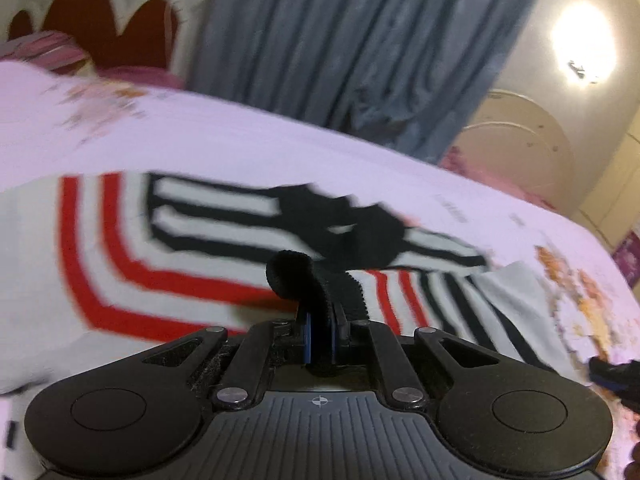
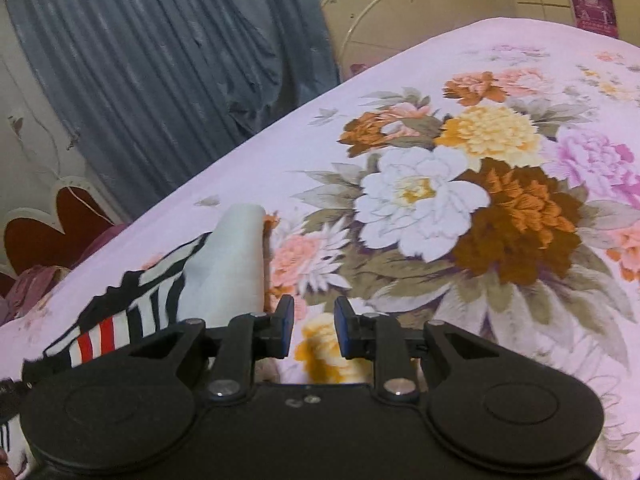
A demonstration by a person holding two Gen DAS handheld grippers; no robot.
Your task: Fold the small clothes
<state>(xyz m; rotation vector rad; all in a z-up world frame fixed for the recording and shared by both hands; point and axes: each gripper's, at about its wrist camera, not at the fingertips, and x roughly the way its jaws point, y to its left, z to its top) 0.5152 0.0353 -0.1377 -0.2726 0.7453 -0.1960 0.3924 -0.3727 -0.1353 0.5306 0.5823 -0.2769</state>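
Note:
A small white garment (image 1: 120, 240) with red and black stripes lies spread on the bed. My left gripper (image 1: 320, 320) is shut on a black ribbed hem (image 1: 296, 276) of this garment, which curls up between the pads. The view is blurred. In the right wrist view the garment (image 2: 224, 264) lies to the left of my right gripper (image 2: 314, 330), which is open and empty above the floral sheet, beside the garment's white edge.
The bed has a pink floral sheet (image 2: 460, 200). A grey curtain (image 2: 160, 60) hangs behind the bed. A red and white headboard (image 1: 100, 20) and pink bedding (image 1: 48, 50) are at the far left. A cream cabinet (image 2: 400, 12) stands at the back.

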